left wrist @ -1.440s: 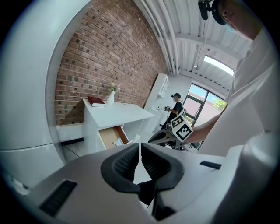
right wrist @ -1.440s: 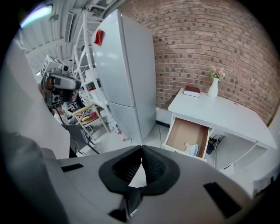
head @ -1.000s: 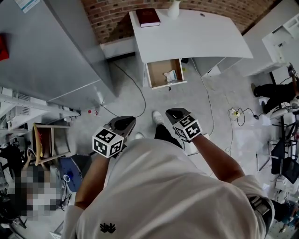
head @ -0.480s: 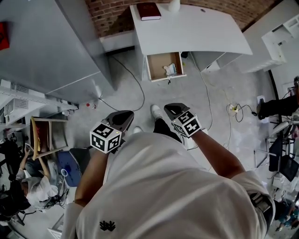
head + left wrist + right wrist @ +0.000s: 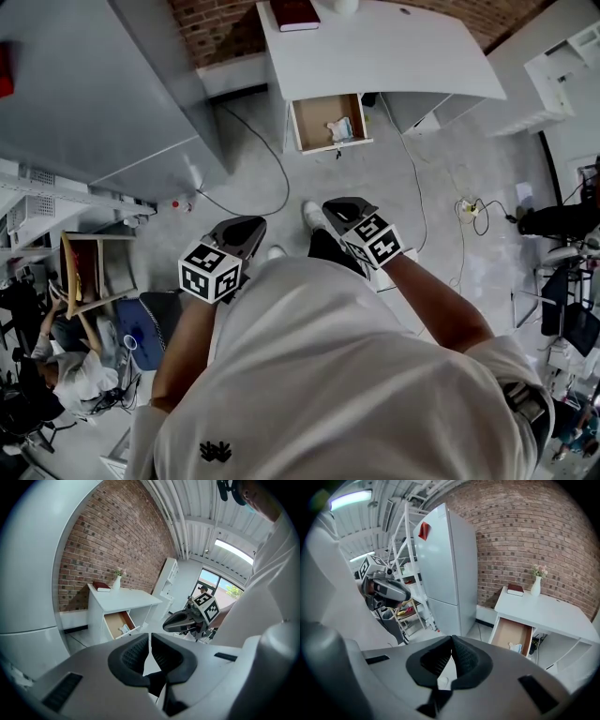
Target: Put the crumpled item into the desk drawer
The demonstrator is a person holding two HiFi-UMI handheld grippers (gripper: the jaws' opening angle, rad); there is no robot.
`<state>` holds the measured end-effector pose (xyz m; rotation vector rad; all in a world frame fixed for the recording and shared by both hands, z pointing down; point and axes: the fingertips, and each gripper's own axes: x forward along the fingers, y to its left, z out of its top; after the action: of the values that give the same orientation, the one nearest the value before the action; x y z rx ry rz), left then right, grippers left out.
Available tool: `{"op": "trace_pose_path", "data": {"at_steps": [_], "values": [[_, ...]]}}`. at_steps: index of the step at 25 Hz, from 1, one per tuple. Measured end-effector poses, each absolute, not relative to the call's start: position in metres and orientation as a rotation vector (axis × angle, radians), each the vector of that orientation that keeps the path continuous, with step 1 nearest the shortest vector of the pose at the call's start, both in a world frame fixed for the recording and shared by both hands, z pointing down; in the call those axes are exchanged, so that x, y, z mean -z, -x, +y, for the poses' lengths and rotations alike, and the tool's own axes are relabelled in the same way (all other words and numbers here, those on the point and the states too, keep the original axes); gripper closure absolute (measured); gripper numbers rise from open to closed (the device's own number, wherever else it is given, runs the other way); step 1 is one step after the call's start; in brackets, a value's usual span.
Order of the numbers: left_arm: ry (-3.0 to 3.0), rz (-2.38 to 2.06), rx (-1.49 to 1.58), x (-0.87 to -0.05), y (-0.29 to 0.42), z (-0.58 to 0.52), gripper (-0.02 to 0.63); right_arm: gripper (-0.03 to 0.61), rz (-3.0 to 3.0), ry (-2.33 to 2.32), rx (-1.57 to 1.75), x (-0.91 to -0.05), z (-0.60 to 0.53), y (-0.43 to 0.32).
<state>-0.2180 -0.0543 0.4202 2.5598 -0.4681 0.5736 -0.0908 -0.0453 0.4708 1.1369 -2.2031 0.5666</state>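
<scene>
left gripper (image 5: 149, 646) and right gripper (image 5: 452, 656) are hanging with jaws pressed together, gripping nothing | crumpled item (image 5: 341, 128) is lying in the open drawer (image 5: 315, 116), well ahead of both, so delivery looks done

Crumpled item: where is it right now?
The crumpled item lies inside the open drawer of the white desk, at the top centre of the head view, toward the drawer's right side.
</scene>
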Motion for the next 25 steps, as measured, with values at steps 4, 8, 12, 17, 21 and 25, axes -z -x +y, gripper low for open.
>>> {"op": "trace_pose_path", "data": {"at_steps": [4,8,12,17,21,25], "values": [[-2.553,-0.464,-0.581,-0.425,0.217,-0.055,0.578,0.549,-2.219,-1.133,-0.568,-0.468,-0.047,0.094],[-2.546,-0.462,-0.586,-0.427,0.212,-0.058,0.579,0.549,-2.233,-1.127,-0.569,-0.466,-0.05,0.092],[-2.542,-0.469,-0.588,-0.426,0.209,-0.064,0.578,0.549,-2.243,-1.119,-0.568,-0.462,-0.056,0.092],[-2.527,-0.473,-0.599,-0.433,0.202,-0.073,0.578,0.549,-2.255,-1.105,-0.571,-0.465,-0.068,0.088],[-2.523,-0.474,-0.604,-0.435,0.192,-0.087,0.579,0.549,-2.258,-1.094,-0.566,-0.467,-0.08,0.081],[-2.522,-0.469,-0.608,-0.435,0.18,-0.104,0.578,0.549,-2.258,-1.086,-0.572,-0.469,-0.096,0.071]]}}
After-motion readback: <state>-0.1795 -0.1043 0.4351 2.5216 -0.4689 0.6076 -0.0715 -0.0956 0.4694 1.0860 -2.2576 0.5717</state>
